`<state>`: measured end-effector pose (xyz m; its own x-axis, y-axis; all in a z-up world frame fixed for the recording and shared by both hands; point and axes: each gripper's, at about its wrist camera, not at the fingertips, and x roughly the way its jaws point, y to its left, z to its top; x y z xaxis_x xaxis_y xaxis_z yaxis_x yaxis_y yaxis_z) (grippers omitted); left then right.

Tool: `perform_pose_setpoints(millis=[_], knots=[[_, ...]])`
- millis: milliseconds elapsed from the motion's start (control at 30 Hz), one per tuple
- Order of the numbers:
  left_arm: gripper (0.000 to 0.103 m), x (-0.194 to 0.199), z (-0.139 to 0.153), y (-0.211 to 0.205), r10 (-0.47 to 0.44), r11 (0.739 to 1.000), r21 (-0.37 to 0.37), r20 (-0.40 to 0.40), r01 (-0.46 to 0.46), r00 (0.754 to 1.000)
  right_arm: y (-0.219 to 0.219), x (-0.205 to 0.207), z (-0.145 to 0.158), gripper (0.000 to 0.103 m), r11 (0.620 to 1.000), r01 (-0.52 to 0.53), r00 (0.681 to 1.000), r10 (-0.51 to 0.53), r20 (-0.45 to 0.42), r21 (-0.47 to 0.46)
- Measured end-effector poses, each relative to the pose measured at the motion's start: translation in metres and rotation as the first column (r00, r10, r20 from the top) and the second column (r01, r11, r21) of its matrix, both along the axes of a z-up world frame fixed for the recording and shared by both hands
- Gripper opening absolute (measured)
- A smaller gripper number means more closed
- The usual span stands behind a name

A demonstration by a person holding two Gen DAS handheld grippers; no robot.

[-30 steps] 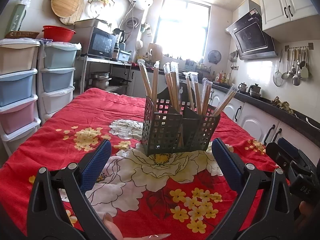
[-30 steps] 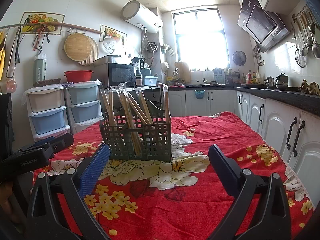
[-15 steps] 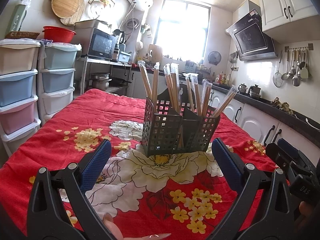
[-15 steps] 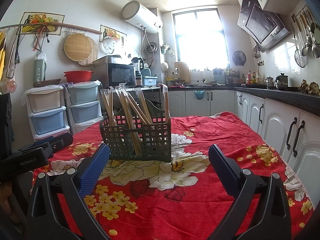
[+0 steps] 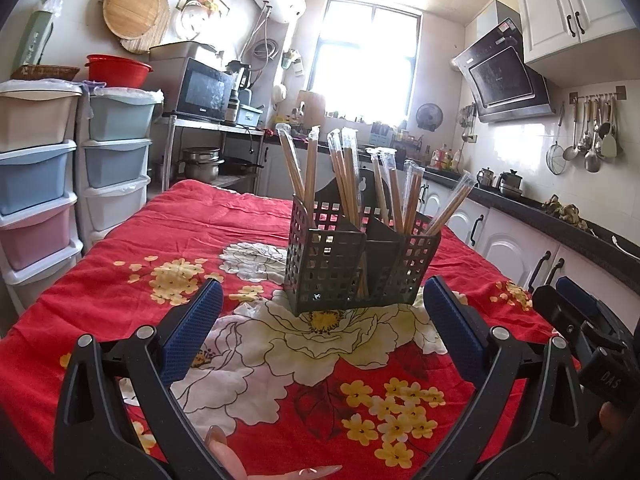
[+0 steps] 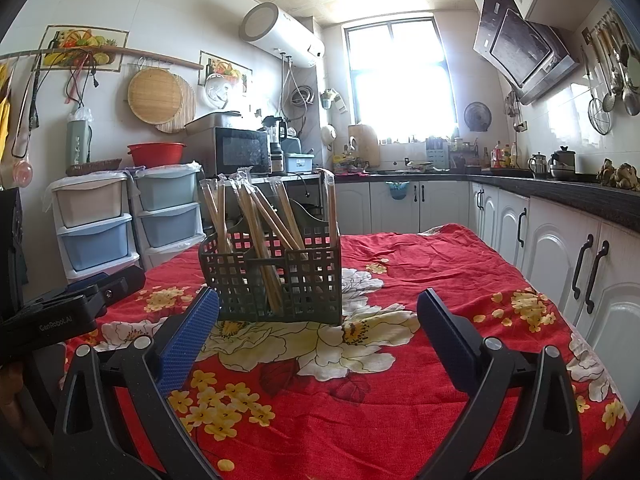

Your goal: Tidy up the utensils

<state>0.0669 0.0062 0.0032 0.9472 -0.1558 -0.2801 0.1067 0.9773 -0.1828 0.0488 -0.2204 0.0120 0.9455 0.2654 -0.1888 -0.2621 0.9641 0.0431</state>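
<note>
A dark green slotted utensil caddy (image 5: 360,264) stands upright on the red floral tablecloth (image 5: 248,216). It holds several plastic-wrapped wooden chopstick pairs (image 5: 348,176) that lean out of its compartments. It also shows in the right wrist view (image 6: 276,276), with the chopsticks (image 6: 260,220). My left gripper (image 5: 322,312) is open and empty, a short way in front of the caddy. My right gripper (image 6: 318,316) is open and empty, also just short of the caddy. The right gripper's body shows at the left view's right edge (image 5: 588,332).
Plastic drawer towers (image 5: 48,160) stand left of the table. White cabinets under a black counter (image 6: 560,208) run along the right. A microwave (image 5: 204,92) sits on a shelf behind. The tablecloth (image 6: 400,380) spreads around the caddy.
</note>
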Motion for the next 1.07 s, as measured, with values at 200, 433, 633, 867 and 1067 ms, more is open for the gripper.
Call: perform_pose_setpoints(millis=[200, 433, 633, 867, 1067], knots=[[0.092, 0.002, 0.001, 0.0, -0.001, 1.0, 0.004, -0.003, 0.001, 1.0, -0.001, 0.0, 0.001, 0.097, 1.0, 0.003, 1.0, -0.003, -0.002, 0.002], [0.092, 0.004, -0.002, -0.001, 0.004, 1.0, 0.004, -0.01, -0.004, 1.0, -0.001, -0.001, 0.001, 0.097, 1.0, 0.005, 1.0, -0.005, -0.004, 0.002], [0.092, 0.009, -0.004, 0.002, 0.048, 0.999, -0.006, -0.041, -0.048, 0.998, -0.001, -0.002, 0.002, 0.097, 1.0, 0.022, 1.0, -0.022, -0.004, 0.009], [0.092, 0.029, 0.004, 0.041, 0.113, 0.991, -0.046, -0.168, -0.122, 0.979, -0.026, 0.016, 0.017, 0.097, 0.983, 0.182, 0.982, -0.182, -0.055, -0.009], [0.093, 0.114, -0.026, 0.104, 0.261, 0.965, 0.091, -0.435, -0.246, 0.862, -0.091, 0.123, -0.01, 0.097, 0.879, 0.387, 0.787, -0.472, -0.397, -0.278]])
